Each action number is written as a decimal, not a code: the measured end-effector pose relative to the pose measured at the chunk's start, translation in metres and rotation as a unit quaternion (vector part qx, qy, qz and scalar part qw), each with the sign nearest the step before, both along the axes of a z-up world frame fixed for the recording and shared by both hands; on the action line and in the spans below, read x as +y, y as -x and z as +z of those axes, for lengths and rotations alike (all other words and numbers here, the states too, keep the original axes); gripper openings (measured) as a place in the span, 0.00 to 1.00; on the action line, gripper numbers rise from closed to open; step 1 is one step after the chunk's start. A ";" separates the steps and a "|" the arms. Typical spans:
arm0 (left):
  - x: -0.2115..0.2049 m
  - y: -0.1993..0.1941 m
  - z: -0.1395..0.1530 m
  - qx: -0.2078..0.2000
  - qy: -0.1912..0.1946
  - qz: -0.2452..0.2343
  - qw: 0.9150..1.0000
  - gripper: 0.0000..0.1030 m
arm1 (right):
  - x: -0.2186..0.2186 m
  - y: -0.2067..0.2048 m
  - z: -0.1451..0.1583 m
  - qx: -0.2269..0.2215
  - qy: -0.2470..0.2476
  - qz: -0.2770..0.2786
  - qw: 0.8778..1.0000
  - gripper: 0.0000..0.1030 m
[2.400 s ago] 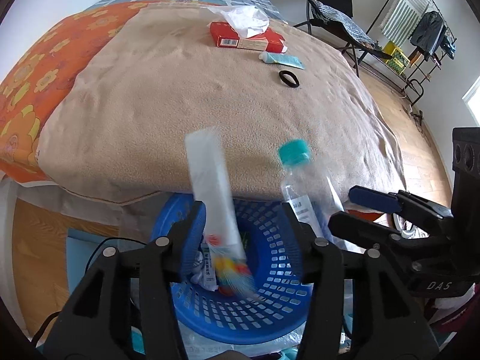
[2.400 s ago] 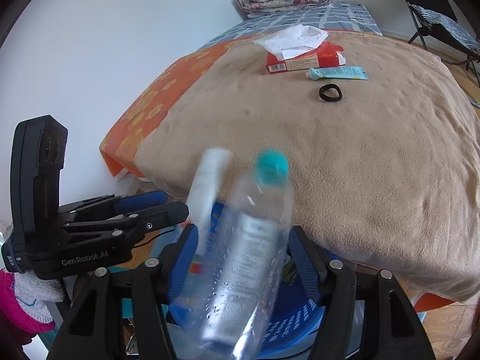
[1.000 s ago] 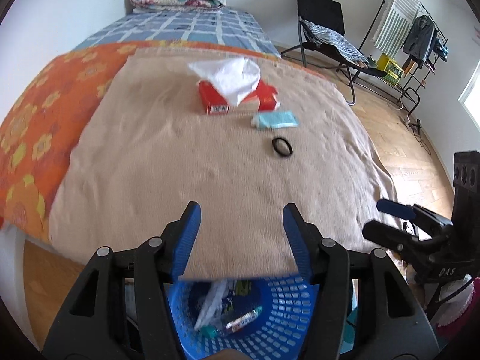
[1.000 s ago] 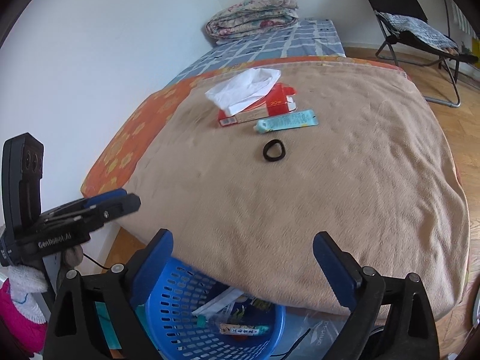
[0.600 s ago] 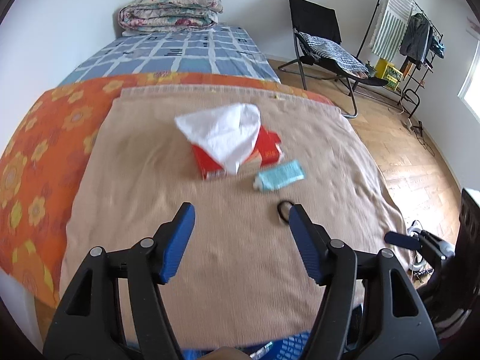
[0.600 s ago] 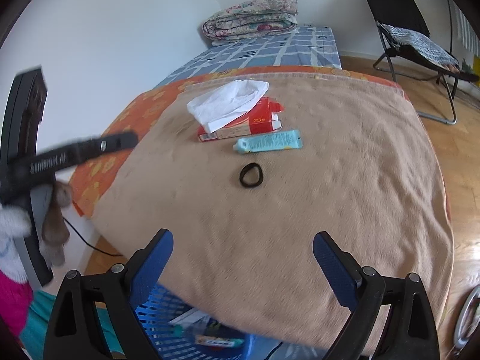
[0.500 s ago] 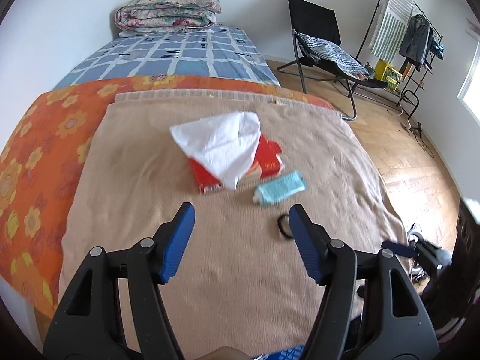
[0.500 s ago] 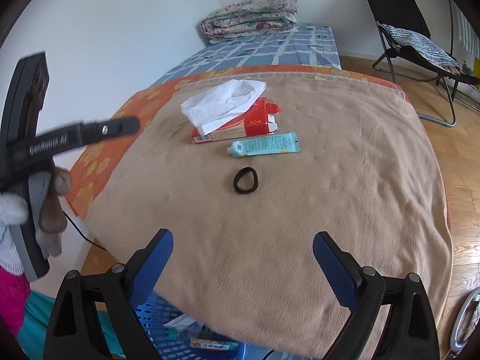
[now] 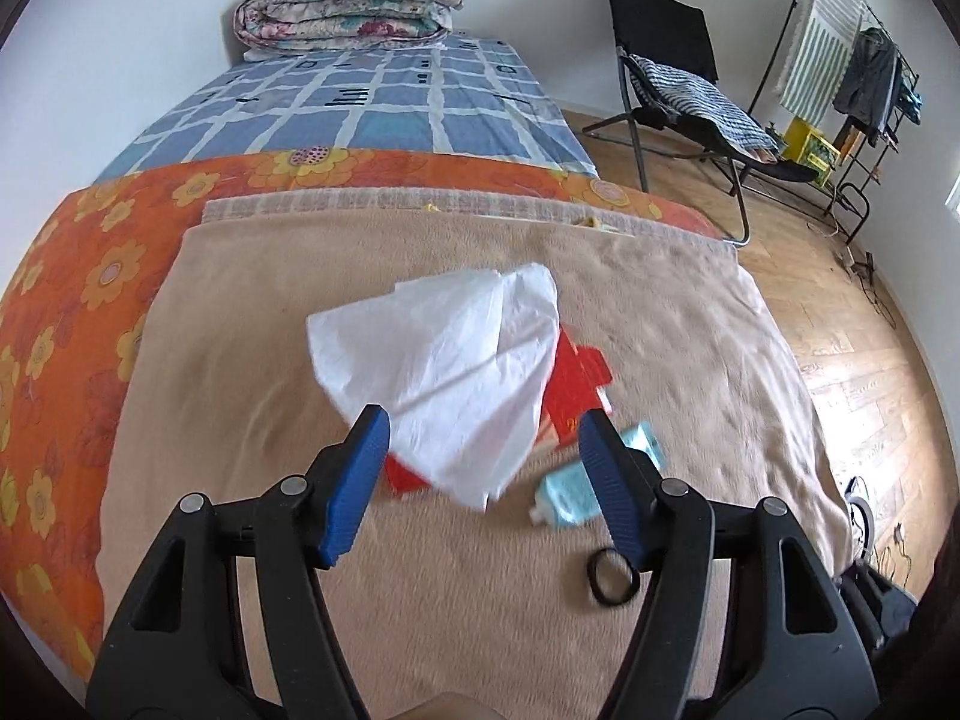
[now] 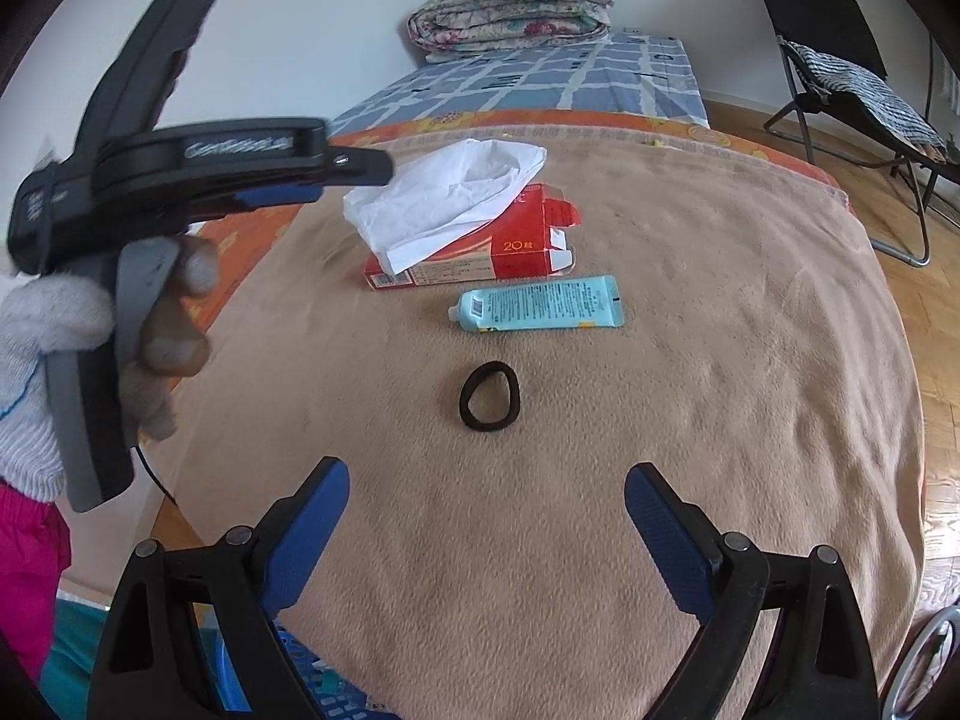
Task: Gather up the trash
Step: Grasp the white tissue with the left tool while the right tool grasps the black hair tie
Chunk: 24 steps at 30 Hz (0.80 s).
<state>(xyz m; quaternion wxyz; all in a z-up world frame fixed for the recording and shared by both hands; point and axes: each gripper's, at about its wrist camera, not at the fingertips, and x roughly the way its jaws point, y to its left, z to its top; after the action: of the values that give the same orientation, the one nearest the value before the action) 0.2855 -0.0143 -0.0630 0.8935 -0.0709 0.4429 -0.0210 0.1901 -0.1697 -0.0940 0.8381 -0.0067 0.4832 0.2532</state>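
Note:
A white crumpled tissue (image 9: 456, 354) (image 10: 450, 198) lies over a red carton box (image 9: 576, 384) (image 10: 510, 246) on the tan blanket (image 9: 252, 360) (image 10: 750, 330). A light blue tube (image 9: 576, 492) (image 10: 540, 304) and a black hair tie (image 9: 611, 576) (image 10: 489, 397) lie nearer. My left gripper (image 9: 483, 456) is open and empty, just above the tissue; it also shows at the left of the right wrist view (image 10: 282, 192). My right gripper (image 10: 486, 516) is open and empty, short of the hair tie.
A blue basket rim (image 10: 312, 690) shows at the blanket's near edge. A folded quilt (image 9: 348, 6) lies at the bed's far end. A black chair (image 9: 678, 72) and a clothes rack (image 9: 852, 54) stand on the wood floor at the right.
Both grippers dropped a bottle and a wrapper into the blue basket, then rose and moved forward over the bed. The left gripper now hangs close over the tissue.

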 end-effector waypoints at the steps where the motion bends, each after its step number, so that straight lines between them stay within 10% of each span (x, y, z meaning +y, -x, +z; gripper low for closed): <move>1: -0.001 -0.005 -0.001 0.000 -0.002 0.000 1.000 0.65 | 0.001 -0.003 -0.001 -0.001 0.001 -0.001 1.000 0.92; 19: -0.010 -0.051 -0.055 0.050 -0.035 0.005 0.998 0.65 | 0.019 -0.034 -0.033 0.022 0.028 -0.013 0.999 0.88; 24: -0.004 -0.052 -0.063 0.051 -0.031 0.009 0.998 0.40 | 0.026 -0.041 -0.041 0.030 0.033 -0.013 0.999 0.84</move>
<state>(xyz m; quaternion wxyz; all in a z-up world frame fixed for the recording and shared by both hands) 0.3376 -0.0185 -0.1257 0.8714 -0.0485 0.4881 0.0043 0.2308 -0.1441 -0.1352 0.8260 -0.0204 0.5161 0.2258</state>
